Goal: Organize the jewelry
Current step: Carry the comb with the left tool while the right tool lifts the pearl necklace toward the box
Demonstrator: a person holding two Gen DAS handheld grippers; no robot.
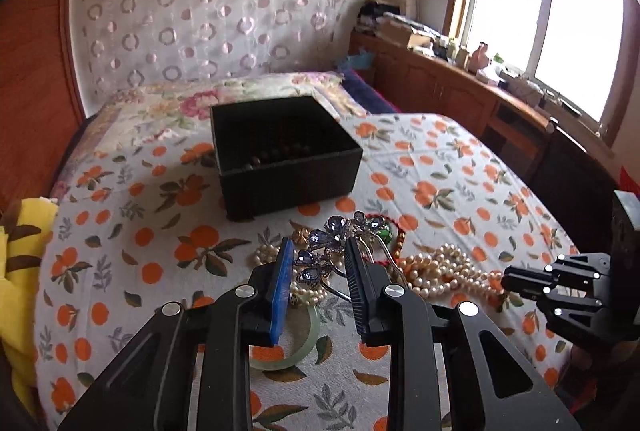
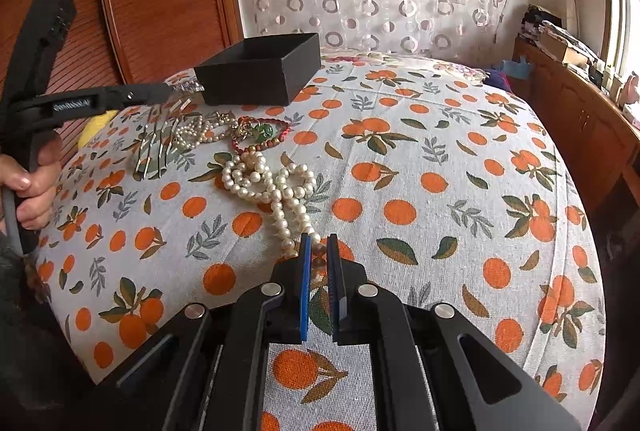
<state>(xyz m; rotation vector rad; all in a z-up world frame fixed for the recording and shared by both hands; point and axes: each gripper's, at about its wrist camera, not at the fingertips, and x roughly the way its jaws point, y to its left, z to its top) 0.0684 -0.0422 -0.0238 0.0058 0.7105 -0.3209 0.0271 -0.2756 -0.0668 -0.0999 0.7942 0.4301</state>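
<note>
My left gripper [image 1: 319, 247] is shut on a hair comb with purple-blue stones [image 1: 320, 251]. In the right wrist view the comb's silver tines [image 2: 156, 147] hang from the left gripper [image 2: 180, 89] over the bedspread. A long pearl necklace [image 2: 268, 183] lies coiled on the bed, and one end runs between the fingers of my right gripper [image 2: 319, 251], which is shut on it. The right gripper [image 1: 506, 281] also shows at the pearl necklace [image 1: 444, 271]. An open black box [image 1: 280, 151] [image 2: 260, 71] stands behind the pile with dark beads inside.
A jade bangle [image 1: 304, 343], a red cord bracelet with a green bead [image 2: 260, 135] and a small pearl bracelet [image 2: 196, 131] lie by the box. A yellow cloth [image 1: 24, 231] is at the left. A wooden cabinet [image 1: 460, 83] runs under the window. A hand [image 2: 32, 183] holds the left gripper.
</note>
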